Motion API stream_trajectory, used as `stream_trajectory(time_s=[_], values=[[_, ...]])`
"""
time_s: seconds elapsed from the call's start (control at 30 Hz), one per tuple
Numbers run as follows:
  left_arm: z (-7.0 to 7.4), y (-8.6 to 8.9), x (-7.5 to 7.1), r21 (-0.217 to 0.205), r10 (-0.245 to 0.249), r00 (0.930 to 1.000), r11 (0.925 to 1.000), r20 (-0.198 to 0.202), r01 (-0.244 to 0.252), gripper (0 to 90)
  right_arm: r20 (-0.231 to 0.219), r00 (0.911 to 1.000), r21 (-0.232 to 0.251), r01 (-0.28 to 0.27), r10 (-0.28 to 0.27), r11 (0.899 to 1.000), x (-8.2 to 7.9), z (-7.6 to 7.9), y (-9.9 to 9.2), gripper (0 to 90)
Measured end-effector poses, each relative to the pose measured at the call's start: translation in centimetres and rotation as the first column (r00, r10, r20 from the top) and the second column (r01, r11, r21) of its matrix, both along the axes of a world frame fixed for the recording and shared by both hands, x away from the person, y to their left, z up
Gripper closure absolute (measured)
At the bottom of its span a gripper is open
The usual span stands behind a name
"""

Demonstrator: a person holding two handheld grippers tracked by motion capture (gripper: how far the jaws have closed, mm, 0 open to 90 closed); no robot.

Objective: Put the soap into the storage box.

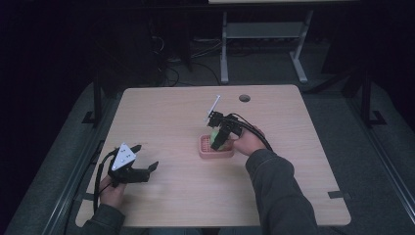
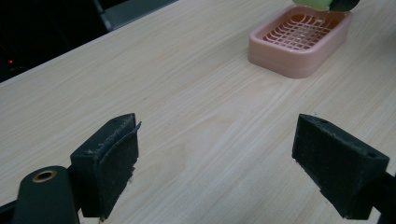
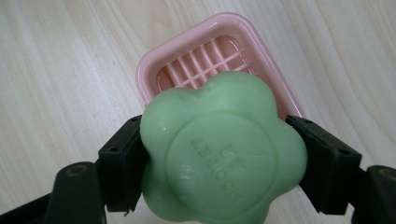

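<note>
In the high view, at the lower left of the frame, the left gripper [image 1: 145, 157] sits low over the table [image 1: 166, 196], held by a hand at the bottom edge with a grey three-cornered plate on top; its two black jaws stand wide apart with nothing between them. The left gripper view confirms this: one jaw at the lower left and the other at the lower right of the frame, bare pale wood showing in the broad gap between them

Farther in, a little right of the middle of the high view, the right gripper [image 1: 216, 140] points down over the pink soap dish [image 1: 203, 147], the person's grey sleeve running up to it from the bottom of the frame. In the right gripper view its jaws are pinched on the green soap [image 3: 222, 154], a flower-shaped bar with raised lettering on its round face, gripped at its left and right sides in the lower middle of the frame. The soap hangs above the near end of the soap dish [image 3: 154, 70], whose slatted inner grid shows in the upper middle of that frame; whether the soap touches the dish I cannot tell. In the left gripper view the dish [image 2: 299, 58] lies at the upper right, with a sliver of the soap [image 2: 315, 3] above its far rim at the top edge
</note>
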State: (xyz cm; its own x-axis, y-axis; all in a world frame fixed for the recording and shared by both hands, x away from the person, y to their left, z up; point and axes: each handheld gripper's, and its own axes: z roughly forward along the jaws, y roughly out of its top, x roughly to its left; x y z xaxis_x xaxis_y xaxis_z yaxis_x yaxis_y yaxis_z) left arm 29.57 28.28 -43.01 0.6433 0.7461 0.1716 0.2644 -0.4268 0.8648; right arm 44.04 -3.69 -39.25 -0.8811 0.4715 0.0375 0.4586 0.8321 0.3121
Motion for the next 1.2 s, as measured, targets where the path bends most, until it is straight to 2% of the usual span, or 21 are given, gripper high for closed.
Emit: stream_trajectory(time_s=[0.33, 0.83, 1.2], values=[[0.0, 0.1, 0.0, 0.005, -0.002, 1.0000, 1.0000, -0.003, 0.002, 14.1, -0.013, 0.9997, -0.022, 0.018, -0.019, 1.000, 0.6, -1.3, 0.7, 25.8], [0.0, 0.1, 0.0, 0.002, 0.000, 1.0000, 1.0000, -0.003, 0.000, 14.1, -0.028, 0.9988, -0.018, 0.040, -0.040, 0.999, 1.1, -1.9, 0.7, 25.7], [0.1, 0.1, 0.0, 0.002, 0.001, 1.0000, 1.0000, -0.002, -0.001, 14.1, -0.017, 0.9989, -0.022, 0.043, -0.044, 0.999, 1.2, -2.0, 0.8, 25.6]])
